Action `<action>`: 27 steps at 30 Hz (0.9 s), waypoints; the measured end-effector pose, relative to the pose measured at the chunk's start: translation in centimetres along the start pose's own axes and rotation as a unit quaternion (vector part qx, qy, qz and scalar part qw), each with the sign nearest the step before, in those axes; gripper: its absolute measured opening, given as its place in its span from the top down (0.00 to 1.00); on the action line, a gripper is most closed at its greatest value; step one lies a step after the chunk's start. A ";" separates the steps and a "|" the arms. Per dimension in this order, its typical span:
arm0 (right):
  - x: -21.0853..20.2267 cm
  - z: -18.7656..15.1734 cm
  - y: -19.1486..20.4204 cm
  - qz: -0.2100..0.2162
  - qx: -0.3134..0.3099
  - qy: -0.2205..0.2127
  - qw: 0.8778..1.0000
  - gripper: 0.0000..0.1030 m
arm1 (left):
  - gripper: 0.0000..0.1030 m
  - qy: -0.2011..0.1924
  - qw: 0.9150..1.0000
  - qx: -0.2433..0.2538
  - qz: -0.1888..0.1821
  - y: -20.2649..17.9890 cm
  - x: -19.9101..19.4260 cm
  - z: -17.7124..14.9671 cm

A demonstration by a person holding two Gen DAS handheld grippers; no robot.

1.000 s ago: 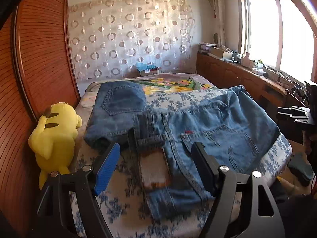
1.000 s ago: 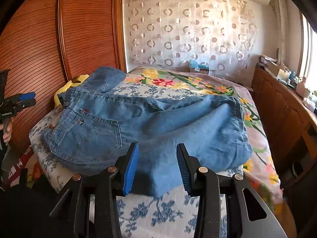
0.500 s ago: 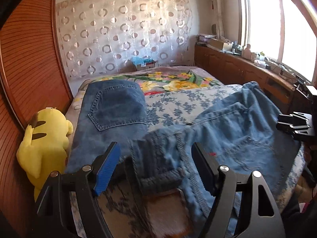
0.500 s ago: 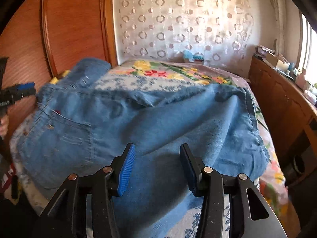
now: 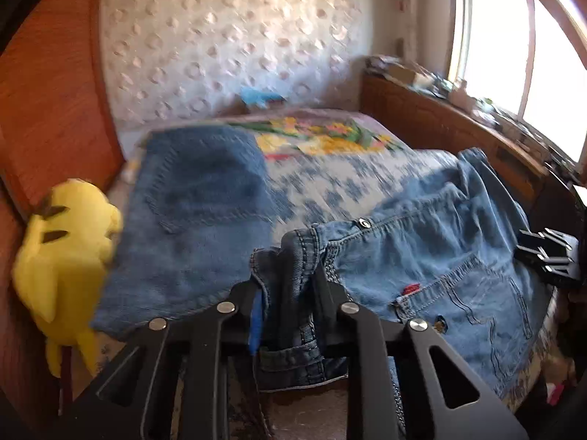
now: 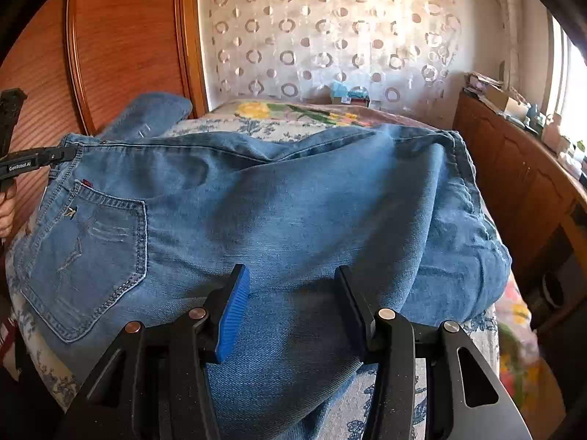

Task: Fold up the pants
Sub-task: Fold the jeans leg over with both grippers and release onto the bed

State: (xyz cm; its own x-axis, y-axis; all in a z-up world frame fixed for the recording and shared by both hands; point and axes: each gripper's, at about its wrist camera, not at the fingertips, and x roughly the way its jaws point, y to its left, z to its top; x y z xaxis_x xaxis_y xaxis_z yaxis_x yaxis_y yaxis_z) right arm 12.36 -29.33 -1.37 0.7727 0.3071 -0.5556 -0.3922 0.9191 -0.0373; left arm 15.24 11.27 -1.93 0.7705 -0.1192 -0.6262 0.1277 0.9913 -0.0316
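Light blue jeans (image 5: 440, 249) lie spread across the bed, back pocket up. My left gripper (image 5: 290, 293) is at their waistband corner. Its jaws are closing, and the bunched denim waistband (image 5: 293, 256) is pinched between the pads. In the right wrist view the same jeans (image 6: 293, 201) fill the bed, with the left gripper (image 6: 36, 159) at the waistband on the far left. My right gripper (image 6: 291, 278) stands open low over the leg end, denim lying beneath and between its fingers without being pinched. From the left wrist view it (image 5: 546, 253) shows at the right edge.
A second, darker pair of jeans (image 5: 198, 212) lies folded at the bed's far left, next to a yellow plush toy (image 5: 62, 264). A wooden wardrobe (image 6: 121, 36) stands on the left. A low wooden cabinet (image 6: 513, 168) with clutter runs along the window side. The floral bedspread (image 5: 330, 183) shows between the garments.
My left gripper moved forward onto the waistband and closed from wide open to a pinch on it. My right gripper dropped closer over the jeans' legs, its jaws slightly wider.
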 end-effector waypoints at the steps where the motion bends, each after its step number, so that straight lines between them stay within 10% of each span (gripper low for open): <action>1: -0.2 0.0 0.0 -0.002 -0.001 -0.005 1.000 0.52 | 0.78 -0.012 1.000 -0.007 0.012 0.3 -0.5 0.2; 10: -1.4 -0.9 -1.2 -0.014 0.010 -0.018 1.000 0.51 | 0.69 0.015 0.999 -0.018 0.028 1.6 -0.9 0.0; 16: -2.0 -1.1 -1.9 -0.033 0.027 -0.020 0.999 0.51 | 0.45 -0.022 0.999 -0.014 0.027 0.7 -3.3 0.1; 18: -2.4 -1.3 -2.3 -0.042 0.030 -0.021 0.998 0.50 | 0.24 -0.035 0.999 -0.011 0.022 -0.2 -4.2 0.3; 27: -2.1 -0.9 -3.8 -0.067 0.061 -0.015 0.996 0.48 | 0.21 -0.039 0.998 0.021 -0.040 -6.2 -4.3 -0.3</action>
State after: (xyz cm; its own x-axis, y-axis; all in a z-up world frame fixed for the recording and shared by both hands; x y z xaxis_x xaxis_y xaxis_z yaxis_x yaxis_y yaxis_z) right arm 11.77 -33.65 -0.83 0.8289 0.1849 -0.5280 -0.2219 0.9750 -0.0069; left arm 11.00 5.66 0.74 0.8030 -0.2040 -0.5599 0.2155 0.9754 -0.0463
